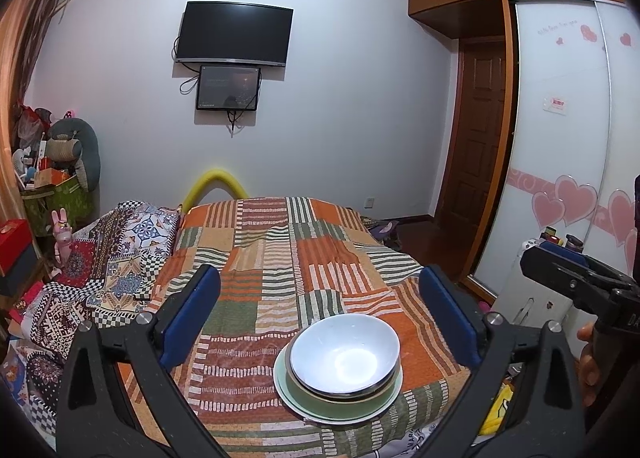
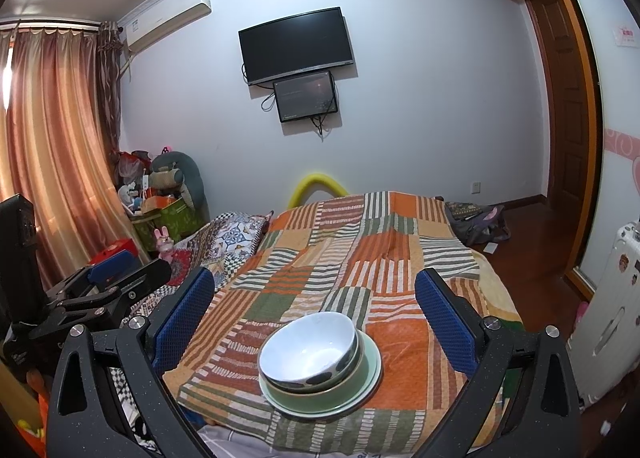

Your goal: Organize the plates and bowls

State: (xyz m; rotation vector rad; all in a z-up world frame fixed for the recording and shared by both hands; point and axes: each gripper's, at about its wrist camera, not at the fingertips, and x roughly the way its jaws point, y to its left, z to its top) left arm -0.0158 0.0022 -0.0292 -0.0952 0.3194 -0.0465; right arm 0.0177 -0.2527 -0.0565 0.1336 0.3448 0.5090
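A white bowl (image 1: 345,352) sits nested in a green bowl (image 1: 352,392), which stands on a pale green plate (image 1: 320,406), all stacked on the patchwork bedspread (image 1: 280,258). The same stack shows in the right wrist view: white bowl (image 2: 308,350), green bowl (image 2: 320,390), plate (image 2: 370,374). My left gripper (image 1: 320,290) is open and empty, hovering above and behind the stack. My right gripper (image 2: 314,286) is open and empty, likewise above the stack. The right gripper also shows at the right edge of the left wrist view (image 1: 576,278), and the left gripper at the left of the right wrist view (image 2: 108,286).
The bed carries a patterned quilt (image 1: 112,258) at its left. A cluttered green box (image 1: 60,194) and red box (image 1: 14,242) stand left of the bed. A wardrobe (image 1: 560,138), a white suitcase (image 2: 608,318) and a wooden door (image 1: 476,130) are on the right.
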